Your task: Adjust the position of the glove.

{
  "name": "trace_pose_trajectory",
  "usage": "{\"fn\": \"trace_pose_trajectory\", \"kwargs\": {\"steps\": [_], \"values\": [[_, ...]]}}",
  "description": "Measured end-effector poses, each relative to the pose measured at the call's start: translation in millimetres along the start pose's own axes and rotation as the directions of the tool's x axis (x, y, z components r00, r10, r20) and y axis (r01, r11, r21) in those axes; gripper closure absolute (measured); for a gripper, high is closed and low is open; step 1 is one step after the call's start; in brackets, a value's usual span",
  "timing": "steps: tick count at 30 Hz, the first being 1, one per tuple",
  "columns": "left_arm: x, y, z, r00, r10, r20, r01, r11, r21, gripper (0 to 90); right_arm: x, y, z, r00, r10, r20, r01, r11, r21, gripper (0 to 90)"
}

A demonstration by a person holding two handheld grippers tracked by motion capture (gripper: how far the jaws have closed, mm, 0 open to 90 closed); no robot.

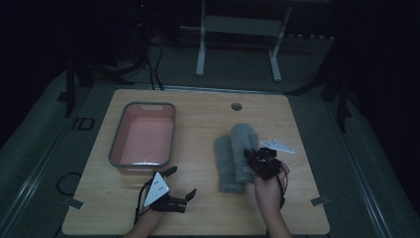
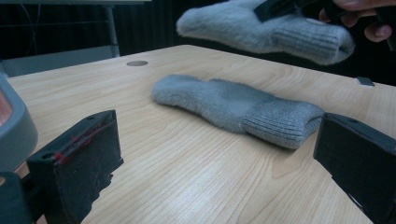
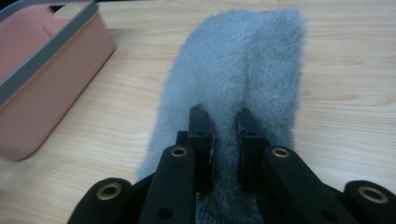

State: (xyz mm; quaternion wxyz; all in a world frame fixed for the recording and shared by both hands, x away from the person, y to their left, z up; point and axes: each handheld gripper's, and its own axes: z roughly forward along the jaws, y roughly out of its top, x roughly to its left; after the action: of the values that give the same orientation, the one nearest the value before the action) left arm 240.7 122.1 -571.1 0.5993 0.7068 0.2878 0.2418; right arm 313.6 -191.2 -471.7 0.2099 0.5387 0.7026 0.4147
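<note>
Right hand-held gripper (image 1: 257, 159): jaws pinched on a fold of the grey mitten (image 3: 243, 70), near its ribbed cuff. In the right gripper view the fleece bunches between the two black jaws and runs away toward 12 o'clock. In the left gripper view this mitten (image 2: 261, 28) hangs clear of the surface, cuff end toward 3 o'clock, fingers of the person's hand just above it.

Left hand-held gripper (image 1: 179, 184): jaws wide apart, holding nothing, low over the wooden surface (image 1: 198, 148) at about 7 o'clock in the high view.

Second grey mitten (image 2: 233, 107) lies flat on the surface, straight ahead of the left jaws in that gripper's own view, long axis running 10 to 4 o'clock, ribbed cuff nearest the right-side jaw. In the high view it sits just beside the lifted one, at 3 o'clock from the left hand-held gripper, long axis roughly 12 to 6.

Pink bin (image 1: 143, 139) with grey rim stands at 11 o'clock from the left hand-held gripper, near it, and at 9 o'clock from the mittens, well apart.

Judgement: the carry to the bin runs toward 9 o'clock for the right hand. The flat mitten is nearer the right hand, but the left is the free one; its cuff offers the easier grip.
</note>
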Motion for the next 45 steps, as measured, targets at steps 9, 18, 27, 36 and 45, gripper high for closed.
{"fn": "trace_pose_trajectory", "kwargs": {"steps": [9, 18, 27, 36, 45], "values": [[-0.6, -0.1, -0.1, 1.0, -0.001, 0.003, 0.001, 1.0, 0.0, 1.1, 26.4, -10.7, 24.8, 0.9993, -0.01, -0.036, 0.012, 0.999, 0.051, 80.2], [-0.6, -0.1, -0.1, 1.0, 0.0, 0.002, 0.0, 1.0, 0.001, 1.1, 26.1, -32.1, 44.8, 0.9999, -0.001, -0.014, 0.003, 0.994, 0.109, 79.1], [-0.3, 0.0, -0.1, 1.0, -0.002, 0.001, 0.002, 1.0, 0.004, 1.1, 20.8, -41.1, 50.5, 0.9999, 0.013, -0.011, -0.012, 0.994, 0.108, 75.1], [0.0, 0.1, 0.0, 1.0, -0.006, -0.002, 0.006, 0.9999, 0.008, 1.1, 6.9, -24.8, 26.9, 0.996, -0.019, -0.088, 0.023, 0.999, 0.04, 42.7], [-3.5, 2.1, 4.1, 0.998, 0.018, -0.06, -0.014, 0.9981, 0.06, 1.1, -31.2, -14.5, -3.5, 0.9753, -0.052, -0.215, 0.049, 0.999, -0.016, 11.1]]}}
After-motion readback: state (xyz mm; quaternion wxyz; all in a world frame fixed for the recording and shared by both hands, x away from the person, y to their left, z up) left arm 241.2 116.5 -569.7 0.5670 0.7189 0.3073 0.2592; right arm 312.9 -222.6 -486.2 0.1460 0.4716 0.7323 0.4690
